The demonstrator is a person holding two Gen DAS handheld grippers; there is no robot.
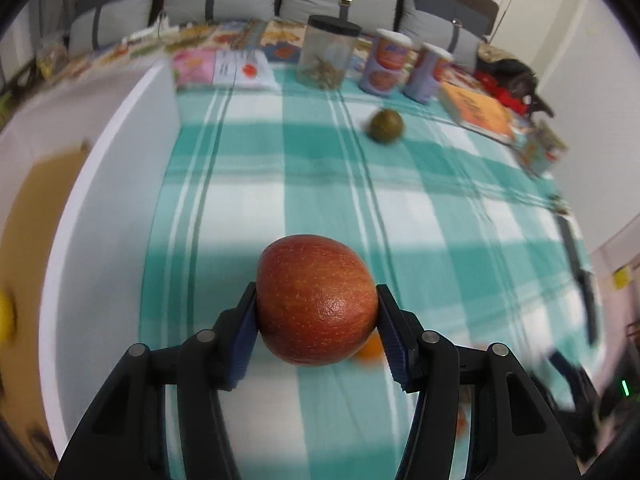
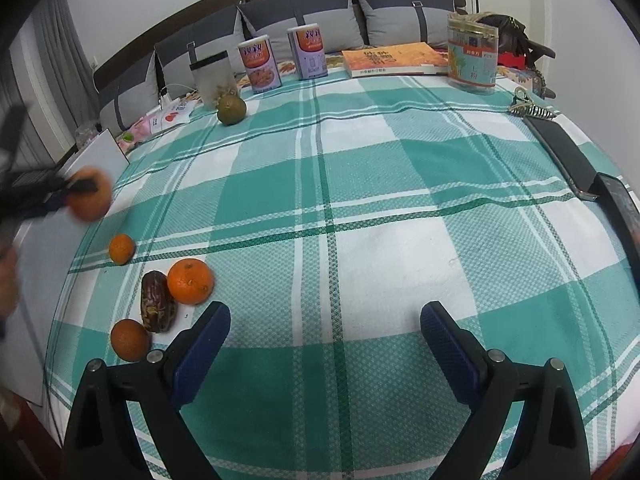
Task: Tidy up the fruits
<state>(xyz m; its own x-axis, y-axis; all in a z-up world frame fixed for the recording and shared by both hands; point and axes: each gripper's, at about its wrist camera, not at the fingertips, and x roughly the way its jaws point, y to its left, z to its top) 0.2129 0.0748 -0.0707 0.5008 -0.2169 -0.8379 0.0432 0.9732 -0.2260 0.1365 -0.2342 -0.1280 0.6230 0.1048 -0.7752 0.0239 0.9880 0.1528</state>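
The left gripper (image 1: 316, 312) has a red apple (image 1: 316, 300) clamped between its blue pads, one pad pressed on each flank of the fruit, and carries it above the green-checked tablecloth (image 1: 320, 184). Just to its left runs the white wall of a box (image 1: 104, 216) with a brown floor, and something yellow (image 1: 6, 316) shows at the far left edge of that view, too blurred to name. So the apple's likely destination lies directly leftward of the tongs, a short sideways swing over the rim, I would judge.

The right gripper (image 2: 324, 344) hangs wide apart and holds nothing, above bare cloth at the near edge. The loose fruit sits to its left: a big orange (image 2: 190, 281) just beyond its left finger, a dark wrinkled date (image 2: 158, 307) touching that orange with its long axis running near-to-far, a small orange fruit (image 2: 129, 339) nearest of all, and another small one (image 2: 121, 248) farther left. A greenish fruit (image 2: 231, 110) lies well apart at the far side, by the clear jar (image 2: 212, 78).

With the left tongs occupied, the right hand looks nearer to the cluster.
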